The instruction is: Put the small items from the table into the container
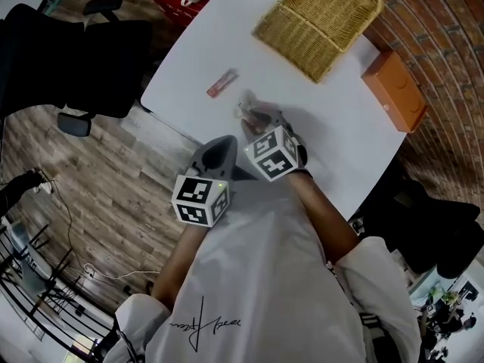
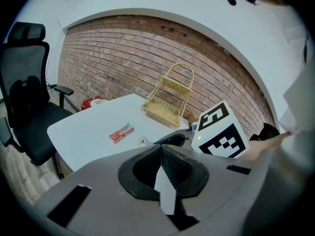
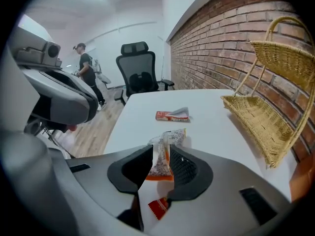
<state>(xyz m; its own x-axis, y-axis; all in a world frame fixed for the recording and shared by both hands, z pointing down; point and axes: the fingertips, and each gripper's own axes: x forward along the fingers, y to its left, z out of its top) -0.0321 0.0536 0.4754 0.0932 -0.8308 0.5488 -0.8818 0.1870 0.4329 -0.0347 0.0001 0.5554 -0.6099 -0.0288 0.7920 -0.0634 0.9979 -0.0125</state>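
In the right gripper view, the right gripper point(image 3: 160, 152) is seen pinching a snack packet point(image 3: 167, 140), which stands upright between its two dark pads. This grip cannot be read from the head view, where only a crumpled wrapper is seen on the white table point(image 1: 200, 59) just ahead of the marker cube. A small red scrap point(image 3: 158, 208) is shown low between the jaws in the right gripper view alone. The left gripper point(image 2: 161, 152) is shown in its own view with the jaws pressed together and nothing caught in them; it is held near the table's edge, beside the right one.

The orange box point(image 1: 395, 89) at the table's far side is shown whole only in the head view, and a standing person point(image 3: 87, 75) in the background only in the right gripper view.

The snack packet is white with fine dark print above and orange lower down, its top creased and bent over. A red packet point(image 3: 172, 115) with a silvery torn end is seen lying flat farther along the table, well apart from the wicker basket point(image 3: 261, 117), which is tipped on its side.
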